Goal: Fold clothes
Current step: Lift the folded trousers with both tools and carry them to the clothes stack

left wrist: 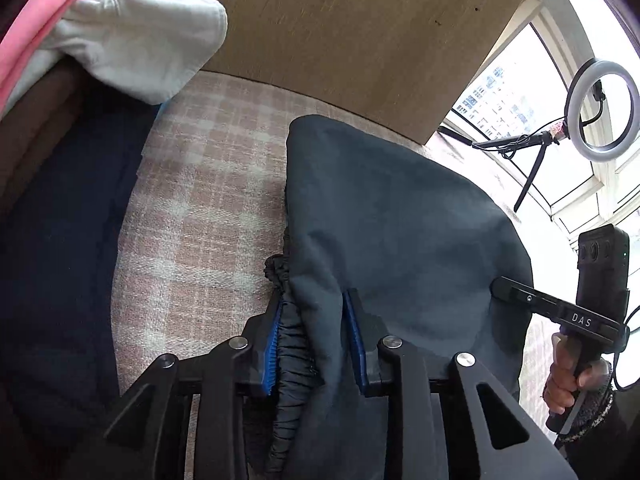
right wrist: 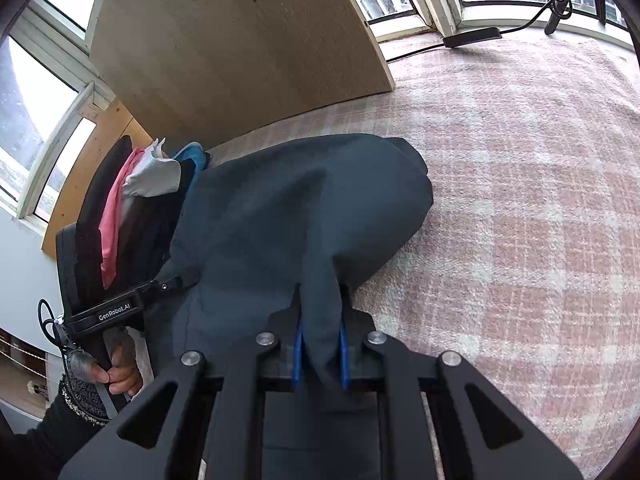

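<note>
Both grippers, left [left wrist: 314,344] and right [right wrist: 320,354], are clenched on the dark garment [left wrist: 400,220], held up over the plaid blanket [right wrist: 520,200]. Recommended: maintain equal tension and lower it flat before creasing.

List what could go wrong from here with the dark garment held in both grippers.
1. The left gripper pinches the dark garment at its bunched elastic waistband; the thick gather might slip from the blue pads.
2. The right gripper grips only a narrow pinch of cloth, so a tug could pull it free.
3. The clothes pile sits close beside the garment; a swing that way might knock it over.
</note>
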